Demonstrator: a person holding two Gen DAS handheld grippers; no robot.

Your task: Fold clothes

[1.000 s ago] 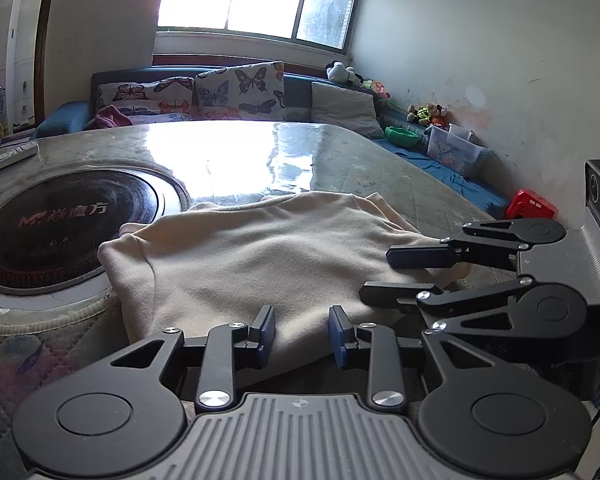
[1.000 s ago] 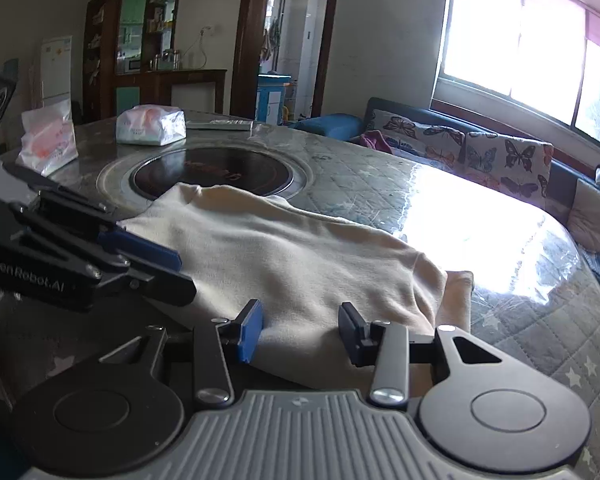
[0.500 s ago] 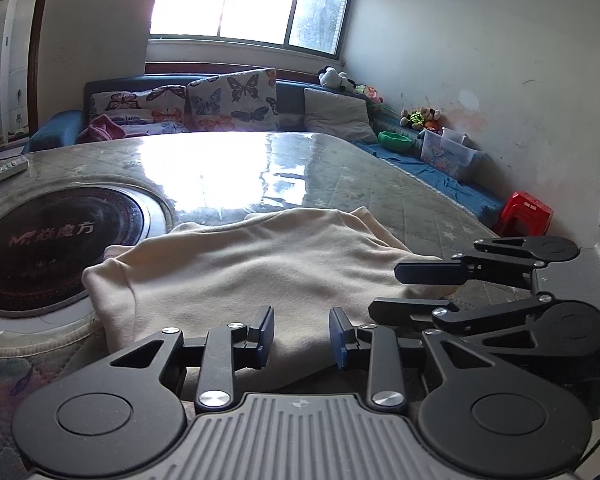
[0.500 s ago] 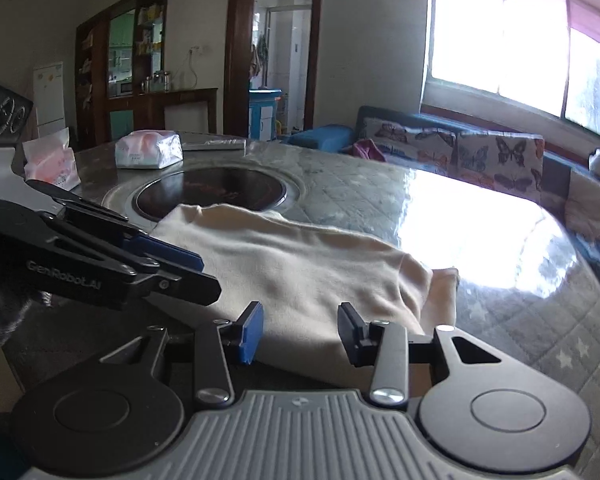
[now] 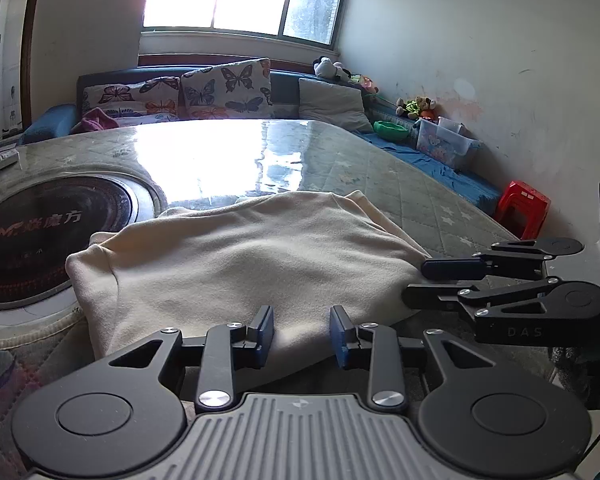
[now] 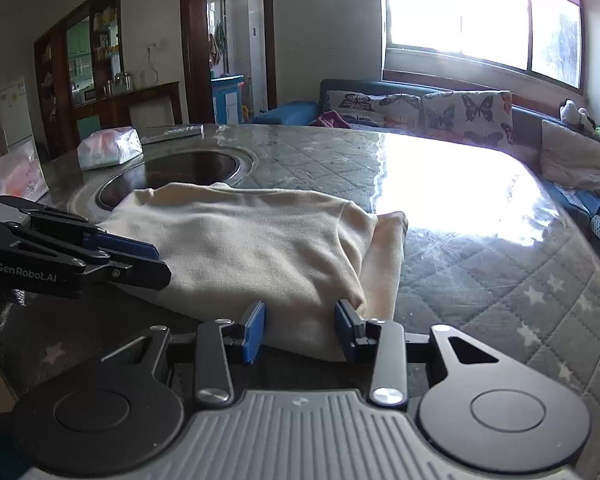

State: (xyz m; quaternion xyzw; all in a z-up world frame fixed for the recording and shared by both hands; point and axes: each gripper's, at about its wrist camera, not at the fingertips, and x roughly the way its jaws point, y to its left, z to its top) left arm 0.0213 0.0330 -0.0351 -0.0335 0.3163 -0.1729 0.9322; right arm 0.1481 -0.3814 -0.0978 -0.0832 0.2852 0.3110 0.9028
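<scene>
Cream garment folded on table, left gripper fingers apart, right gripper fingers closing

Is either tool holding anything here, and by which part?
Nothing is gripped yet. The left tool and right tool straddle the near edge of the cream garment, pads apart; the right tool's jaws are closing.

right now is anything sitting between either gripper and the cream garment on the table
Nothing visible. The left gripper and the right gripper each sit at the near edge of the cream garment, cloth showing between their pads. The right gripper's jaws are closing. The tissue pack lies far beyond the garment.
</scene>
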